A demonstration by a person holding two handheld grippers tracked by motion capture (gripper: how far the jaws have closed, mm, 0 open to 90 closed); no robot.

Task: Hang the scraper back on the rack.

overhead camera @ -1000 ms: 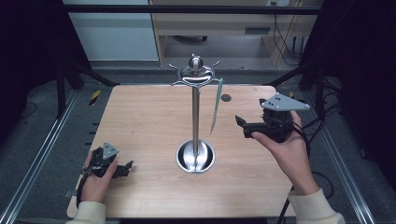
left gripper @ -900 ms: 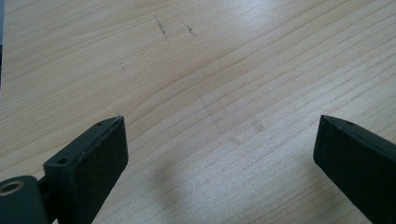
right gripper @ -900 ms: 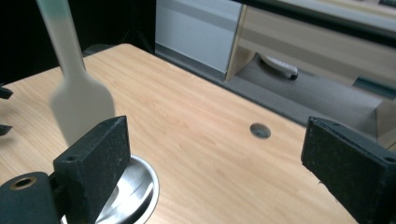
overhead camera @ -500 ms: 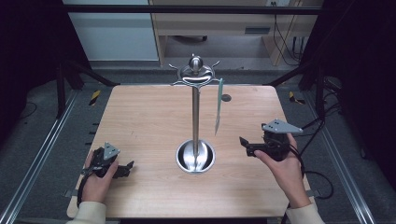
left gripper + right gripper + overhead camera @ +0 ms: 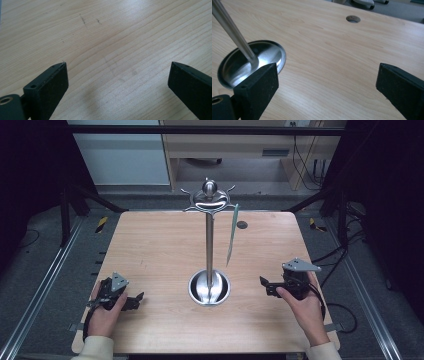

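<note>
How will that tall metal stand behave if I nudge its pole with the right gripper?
The stand looks top-heavy: a thin pole on a small round base, so a high push would probably tip it. Its polished steel looks slippery on the table. The utensil hanging from a hook would likely swing.

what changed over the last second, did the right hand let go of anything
The right gripper drew back from beside the hanging utensil toward the near right part of the table and came down low; its jaws are open and empty. Whether it had held the utensil is not clear. The utensil still hangs from the stand, swung slightly. The left gripper stayed put, jaws open.
</note>
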